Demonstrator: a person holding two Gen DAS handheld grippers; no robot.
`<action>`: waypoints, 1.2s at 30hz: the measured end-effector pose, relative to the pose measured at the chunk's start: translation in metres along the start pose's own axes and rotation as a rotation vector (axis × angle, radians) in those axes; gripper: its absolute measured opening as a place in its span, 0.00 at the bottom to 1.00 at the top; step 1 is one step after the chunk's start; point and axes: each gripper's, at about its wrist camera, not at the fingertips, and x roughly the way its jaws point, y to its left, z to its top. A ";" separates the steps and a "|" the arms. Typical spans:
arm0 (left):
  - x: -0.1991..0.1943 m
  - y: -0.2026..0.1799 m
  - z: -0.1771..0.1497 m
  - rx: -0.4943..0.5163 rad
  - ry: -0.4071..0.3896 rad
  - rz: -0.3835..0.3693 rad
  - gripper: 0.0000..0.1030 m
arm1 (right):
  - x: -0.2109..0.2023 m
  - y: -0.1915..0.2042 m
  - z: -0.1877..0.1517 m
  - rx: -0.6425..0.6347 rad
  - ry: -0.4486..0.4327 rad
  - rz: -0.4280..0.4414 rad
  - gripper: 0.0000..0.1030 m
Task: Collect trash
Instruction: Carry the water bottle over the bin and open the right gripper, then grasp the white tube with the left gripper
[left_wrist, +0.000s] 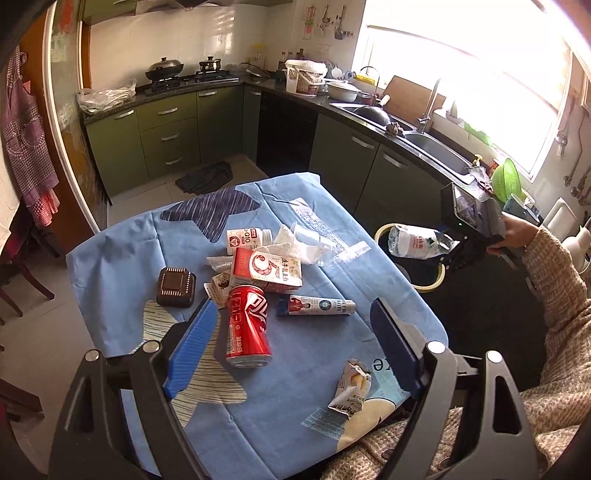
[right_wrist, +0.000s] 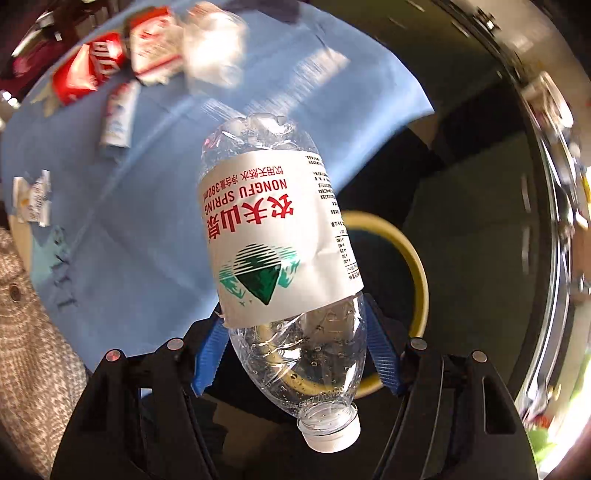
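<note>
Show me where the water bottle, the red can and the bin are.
water bottle (right_wrist: 273, 236), right wrist view, on its white label.
red can (left_wrist: 246, 325), left wrist view, on its dented side.
bin (left_wrist: 380, 232), left wrist view, on its yellow rim.

The left tool (left_wrist: 295, 343) tilts downward at the near side, its blue fingers (left_wrist: 192, 347) spread wide with nothing gripped. The right tool (right_wrist: 295, 354), held by a hand (left_wrist: 511, 236) in a knitted sleeve (left_wrist: 561, 295) out at the far right, points steeply down, its fingers clamped on a crumpled bottle (right_wrist: 280, 236).
</note>
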 end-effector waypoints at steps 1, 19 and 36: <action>0.002 -0.003 0.001 0.005 0.002 -0.006 0.78 | 0.011 -0.012 -0.007 0.035 0.034 -0.007 0.66; 0.087 -0.013 0.021 0.022 0.161 -0.081 0.80 | 0.062 -0.056 -0.015 0.256 0.007 0.058 0.89; 0.217 -0.094 -0.014 0.710 0.387 -0.218 0.72 | 0.042 -0.024 -0.021 0.229 -0.050 0.150 0.89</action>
